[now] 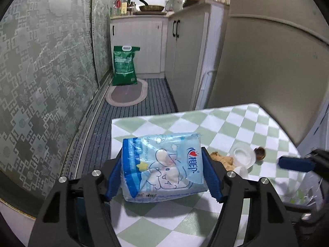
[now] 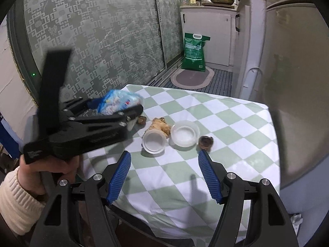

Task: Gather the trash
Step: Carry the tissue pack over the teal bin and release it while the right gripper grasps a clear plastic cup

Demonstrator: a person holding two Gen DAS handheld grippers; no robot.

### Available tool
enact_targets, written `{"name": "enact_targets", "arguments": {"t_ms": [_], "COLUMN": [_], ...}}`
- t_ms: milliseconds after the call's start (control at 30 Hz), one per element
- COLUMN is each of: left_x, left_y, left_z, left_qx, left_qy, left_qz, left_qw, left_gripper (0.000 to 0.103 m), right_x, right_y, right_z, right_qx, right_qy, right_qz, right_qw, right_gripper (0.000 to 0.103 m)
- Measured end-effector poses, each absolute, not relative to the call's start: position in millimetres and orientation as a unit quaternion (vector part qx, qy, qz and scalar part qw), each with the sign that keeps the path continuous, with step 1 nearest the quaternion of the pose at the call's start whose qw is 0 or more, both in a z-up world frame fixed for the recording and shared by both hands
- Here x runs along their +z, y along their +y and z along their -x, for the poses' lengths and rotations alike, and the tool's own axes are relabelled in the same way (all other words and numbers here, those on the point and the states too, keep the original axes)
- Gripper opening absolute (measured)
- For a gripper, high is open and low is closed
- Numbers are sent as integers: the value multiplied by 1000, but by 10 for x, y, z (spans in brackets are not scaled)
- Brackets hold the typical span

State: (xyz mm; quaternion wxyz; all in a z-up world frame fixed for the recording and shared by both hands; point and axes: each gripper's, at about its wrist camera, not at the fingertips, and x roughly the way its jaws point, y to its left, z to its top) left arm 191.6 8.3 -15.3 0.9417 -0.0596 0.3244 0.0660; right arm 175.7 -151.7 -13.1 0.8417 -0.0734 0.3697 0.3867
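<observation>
My left gripper (image 1: 162, 154) is shut on a blue tissue pack (image 1: 162, 168) and holds it above the left part of the checkered table (image 1: 236, 123). The right wrist view shows the same pack (image 2: 117, 103) in the left gripper (image 2: 115, 107). My right gripper (image 2: 164, 154) is open and empty above the table's near side. In front of it lie a clear plastic cup on its side (image 2: 154, 142), a clear round lid (image 2: 185, 135), a crumpled brown scrap (image 2: 160, 125) and a small brown shell-like piece (image 2: 206, 142).
A green sack (image 2: 194, 51) stands on an oval mat (image 2: 192, 77) on the kitchen floor. A patterned glass sliding door (image 2: 102, 41) runs along the left. A grey fridge (image 1: 267, 61) stands beside the table on the right.
</observation>
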Motion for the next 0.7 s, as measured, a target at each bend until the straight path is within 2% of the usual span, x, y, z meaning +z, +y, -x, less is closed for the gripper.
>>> {"name": "enact_targets", "arguments": {"t_ms": [67,200,633,700], "left_x": [-99,17,166,166], "left_y": [138,193,383,430], "left_z": [-1877,-1772,-1486,-1453], "left_qx": [58,48,37,39], "left_qy": [319,305,286,286], "left_qz": [77,91,88,88], "left_qw": [943,947,953,953], "left_gripper": [71,71,71,71], "right_x": [-158,-204,-293,-280], "right_y": [-1462,-1370,-1127,-1108], "right_z": [-1790,-1847,-1907,-1905], "right_qx": [392,397,378,375], "right_qy": [376,386,401,400], "right_qz": [62,49,73,77], "right_qw": [838,831,831,833], "right_gripper": [68,54,31,31]}}
